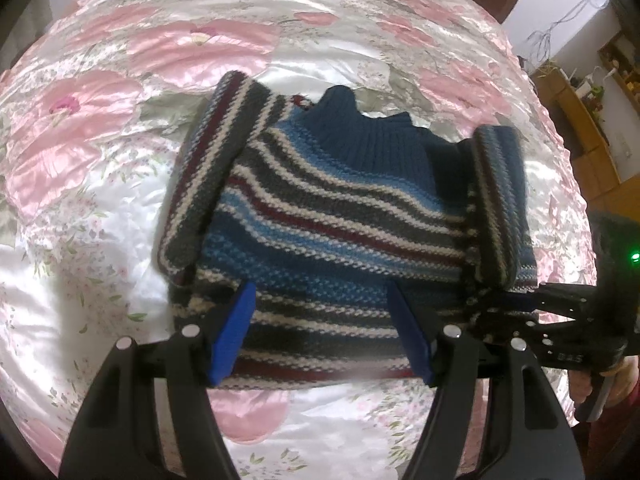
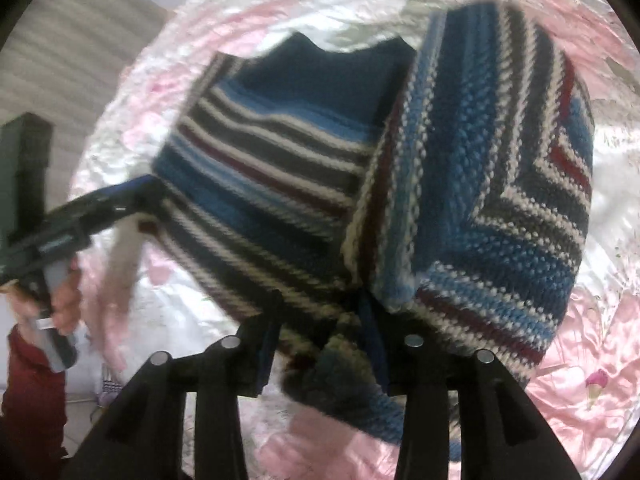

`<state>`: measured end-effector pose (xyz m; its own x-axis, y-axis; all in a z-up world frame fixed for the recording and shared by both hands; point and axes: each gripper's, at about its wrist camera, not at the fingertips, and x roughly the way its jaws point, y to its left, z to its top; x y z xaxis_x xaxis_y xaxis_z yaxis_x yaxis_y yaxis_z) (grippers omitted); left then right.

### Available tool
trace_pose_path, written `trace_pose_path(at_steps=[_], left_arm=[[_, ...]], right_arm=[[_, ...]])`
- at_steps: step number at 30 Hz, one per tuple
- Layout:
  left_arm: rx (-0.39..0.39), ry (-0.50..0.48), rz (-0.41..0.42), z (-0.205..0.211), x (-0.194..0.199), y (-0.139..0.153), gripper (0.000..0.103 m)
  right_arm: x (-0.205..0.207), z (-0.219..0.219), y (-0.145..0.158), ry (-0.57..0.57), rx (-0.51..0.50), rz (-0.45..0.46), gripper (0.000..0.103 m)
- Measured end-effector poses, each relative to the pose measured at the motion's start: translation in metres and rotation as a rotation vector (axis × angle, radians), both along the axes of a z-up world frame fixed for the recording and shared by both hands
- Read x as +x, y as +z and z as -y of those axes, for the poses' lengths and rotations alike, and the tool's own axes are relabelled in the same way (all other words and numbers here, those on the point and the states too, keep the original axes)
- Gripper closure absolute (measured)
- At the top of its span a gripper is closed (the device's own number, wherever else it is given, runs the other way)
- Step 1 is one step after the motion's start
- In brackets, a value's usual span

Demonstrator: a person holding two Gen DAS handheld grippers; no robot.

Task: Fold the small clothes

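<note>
Right gripper (image 2: 320, 332) pinches the sweater (image 1: 340, 216) hem; your left gripper (image 1: 322, 328) gapes empty, so bite before lifting.

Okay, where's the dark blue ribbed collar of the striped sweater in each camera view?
Left wrist: collar centre, slightly above the middle, at the sweater's far edge.
Right wrist: collar upper centre, left of the folded sleeve.
Shared landmark: the pink floral bedspread.
</note>
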<state>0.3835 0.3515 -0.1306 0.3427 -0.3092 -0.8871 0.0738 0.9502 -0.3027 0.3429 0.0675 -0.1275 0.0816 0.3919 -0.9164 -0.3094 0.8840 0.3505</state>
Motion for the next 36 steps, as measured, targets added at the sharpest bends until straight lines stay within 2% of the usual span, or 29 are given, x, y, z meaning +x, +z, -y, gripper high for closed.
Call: trace_pose_path(at_steps=[5,9,13,16,19,23,28,36], left_arm=[[-0.029,-0.024,0.008,0.016,-0.002,0.007,0.033],[-0.071,-0.04,-0.001,0.04,-0.003,0.009,0.03],[-0.113,-0.081,-0.028,0.074,-0.002,0.005,0.03],[-0.132,-0.113,-0.055,0.103,0.0,-0.003,0.03],[-0.151,-0.123,-0.086,0.121,0.006,-0.013,0.03],[-0.185,-0.12,-0.106,0.14,0.018,-0.022,0.03],[-0.276,-0.131,-0.152,0.164,0.029,-0.032,0.03],[-0.219,-0.132,-0.175,0.187,0.034,-0.045,0.026]], right_arm=[[-0.013,0.027,0.045,-0.036,0.067,0.047,0.061],[-0.015,0.07,0.058,-0.127,0.02,0.077,0.061],[-0.014,0.114,0.045,-0.212,-0.029,0.044,0.06],[-0.02,0.133,0.034,-0.238,-0.024,0.027,0.06],[-0.024,0.143,0.027,-0.25,0.002,0.021,0.06],[-0.028,0.153,0.019,-0.25,-0.018,0.035,0.06],[-0.033,0.172,0.009,-0.276,-0.001,0.023,0.06],[-0.042,0.194,0.001,-0.309,0.015,0.014,0.06]])
